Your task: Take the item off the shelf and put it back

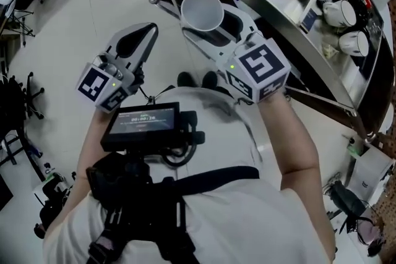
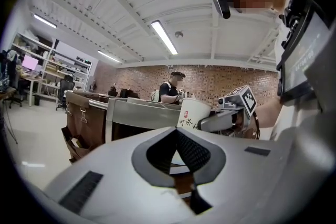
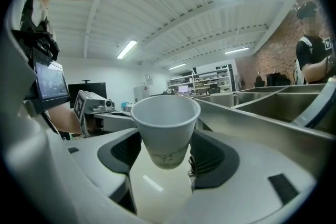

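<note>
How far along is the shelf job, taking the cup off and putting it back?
Done: the paper cup is off the metal shelf. In hand: the right gripper clamps it upright beside the shelf; the left gripper is shut and empty. Left: set it back and release.

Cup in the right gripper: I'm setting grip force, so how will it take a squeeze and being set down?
The cup looks thin-walled paper and empty, so probably light and easily crushed by the right gripper. It narrows toward its base, so it may tip when set down. Its tapered wall could slide between the pads.
</note>
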The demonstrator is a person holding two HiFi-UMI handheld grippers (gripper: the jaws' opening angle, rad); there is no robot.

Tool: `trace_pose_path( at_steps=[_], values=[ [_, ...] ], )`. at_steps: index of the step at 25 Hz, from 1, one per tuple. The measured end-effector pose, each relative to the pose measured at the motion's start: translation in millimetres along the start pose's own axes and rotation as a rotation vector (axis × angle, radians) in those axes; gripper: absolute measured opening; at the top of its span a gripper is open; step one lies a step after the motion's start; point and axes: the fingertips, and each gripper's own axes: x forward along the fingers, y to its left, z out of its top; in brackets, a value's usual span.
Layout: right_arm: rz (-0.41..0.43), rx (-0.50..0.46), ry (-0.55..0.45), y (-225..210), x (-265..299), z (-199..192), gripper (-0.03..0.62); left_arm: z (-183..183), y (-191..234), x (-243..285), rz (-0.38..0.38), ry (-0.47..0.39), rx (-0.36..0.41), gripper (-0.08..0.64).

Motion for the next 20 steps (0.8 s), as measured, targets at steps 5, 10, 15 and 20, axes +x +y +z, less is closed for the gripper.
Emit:
trace_pose_path(
  at_steps=[5,10,15,20],
  values=[
    [-0.004,0.009,-0.003,-1,-5,-4,0.302,-4,-10,8,-0.029,0.006,0.006,0.000],
    [-0.011,0.017,-0.011,-4,-9,-4,0.304,-6,-14,14,-0.034,0.013,0.003,0.000],
    [-0.007,0.020,-0.013,-2,-12,-4,0.304,-5,-16,17,-0.033,0.011,0.004,0.000],
    [-0.006,0.019,-0.017,-3,-14,-3,0.304,-3,-20,21,-0.044,0.005,0.016,0.000]
  ],
)
